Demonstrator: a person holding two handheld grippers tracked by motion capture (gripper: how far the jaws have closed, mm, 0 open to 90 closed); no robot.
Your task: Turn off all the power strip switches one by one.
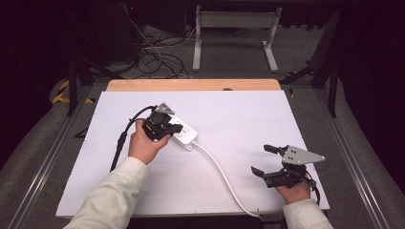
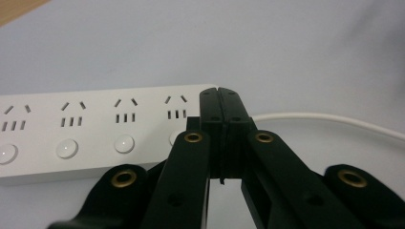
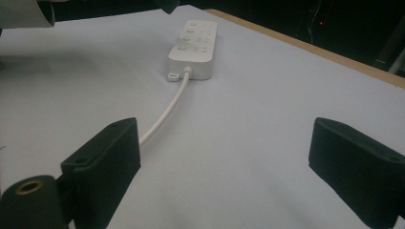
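Jaws pressed together, my left tool point(image 2: 220, 102) tips onto power strip point(image 2: 95, 129) switch; right tool point(image 3: 229, 157) gapes idle; press next

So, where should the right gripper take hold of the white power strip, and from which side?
Judging by its pose, grip the power strip across its narrow width near the cord end, coming down from above. It lies flat on the table, long sides free. The right gripper, jaws wide open, is nearest that end; the left gripper sits shut over it.
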